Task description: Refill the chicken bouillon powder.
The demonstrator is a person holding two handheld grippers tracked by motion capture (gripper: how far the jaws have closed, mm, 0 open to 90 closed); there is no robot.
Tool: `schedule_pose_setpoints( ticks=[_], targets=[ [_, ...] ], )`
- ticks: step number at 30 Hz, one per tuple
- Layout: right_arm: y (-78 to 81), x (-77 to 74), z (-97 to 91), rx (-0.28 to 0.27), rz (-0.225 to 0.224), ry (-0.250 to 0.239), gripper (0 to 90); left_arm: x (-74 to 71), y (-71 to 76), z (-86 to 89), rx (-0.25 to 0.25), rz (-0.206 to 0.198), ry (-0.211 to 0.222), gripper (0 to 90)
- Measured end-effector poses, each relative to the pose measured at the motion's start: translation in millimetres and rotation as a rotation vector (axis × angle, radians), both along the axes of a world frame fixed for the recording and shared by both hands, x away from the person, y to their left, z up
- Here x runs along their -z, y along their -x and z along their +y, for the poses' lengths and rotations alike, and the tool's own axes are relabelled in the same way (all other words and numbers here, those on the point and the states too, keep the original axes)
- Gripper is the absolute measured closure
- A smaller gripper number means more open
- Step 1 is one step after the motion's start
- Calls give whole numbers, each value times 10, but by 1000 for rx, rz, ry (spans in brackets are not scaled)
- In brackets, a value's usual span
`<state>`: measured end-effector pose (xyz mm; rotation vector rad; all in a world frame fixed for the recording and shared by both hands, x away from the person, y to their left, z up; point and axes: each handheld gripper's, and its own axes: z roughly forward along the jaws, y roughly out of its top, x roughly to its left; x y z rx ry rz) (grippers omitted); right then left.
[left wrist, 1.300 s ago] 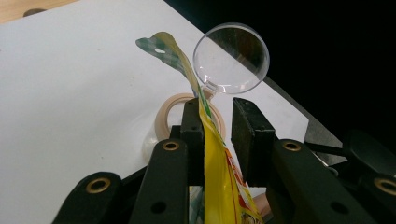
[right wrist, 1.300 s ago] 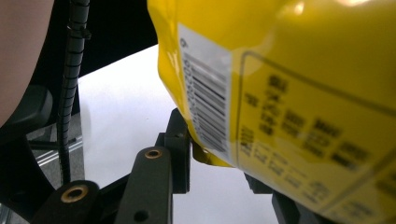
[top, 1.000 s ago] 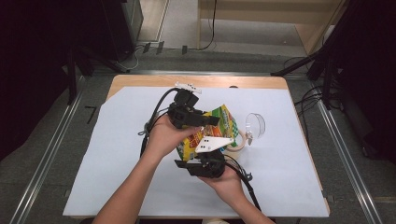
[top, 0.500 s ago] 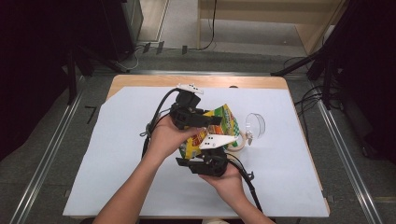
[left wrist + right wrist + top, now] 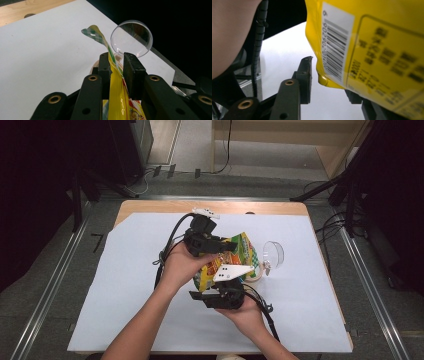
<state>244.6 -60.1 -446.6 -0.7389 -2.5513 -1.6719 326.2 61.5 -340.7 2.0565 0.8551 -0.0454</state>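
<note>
A yellow, green and orange snack bag (image 5: 239, 251) hangs above the white sheet between my two grippers. My left gripper (image 5: 227, 246) reaches in from the left. Its jaws have just been closing, and the bag's crimped top edge (image 5: 113, 67) runs between them, pressed against one pad (image 5: 105, 67). My right gripper (image 5: 217, 287), with a grey plate on top, comes up from below. In the right gripper view the bag's barcoded lower corner (image 5: 337, 50) sits between the jaws and hides one of them, and the other finger (image 5: 304, 75) touches its side.
A clear round glass piece (image 5: 273, 253) lies on the sheet just right of the bag, with a light wooden ring (image 5: 257, 274) beside it. The white sheet (image 5: 125, 285) covers most of the wooden table (image 5: 165, 207). Black cables trail from both grippers.
</note>
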Motion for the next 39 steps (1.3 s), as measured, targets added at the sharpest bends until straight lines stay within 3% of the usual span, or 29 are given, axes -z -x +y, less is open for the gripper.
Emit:
schedule_pose_setpoints(
  ticks=[2, 14, 19, 25, 32, 39],
  targets=[
    [12, -8, 4, 5, -23, 22, 703, -12, 15, -7, 5, -9, -3, 764],
    [5, -49, 40, 9, -26, 29, 707, -40, -12, 35, -1, 7, 16, 759],
    [-14, -56, 32, 11, -17, 21, 708, -32, -57, 13, -1, 33, 11, 762],
    [-45, -52, 22, 23, -5, 8, 709, -63, -51, -39, -3, 7, -2, 759],
    [-84, -56, 12, 28, 6, -2, 710, -68, -135, -61, 0, 31, 1, 763],
    [-120, -112, -13, 34, 8, -35, 708, -171, -112, -123, 2, -1, -26, 764]
  ],
)
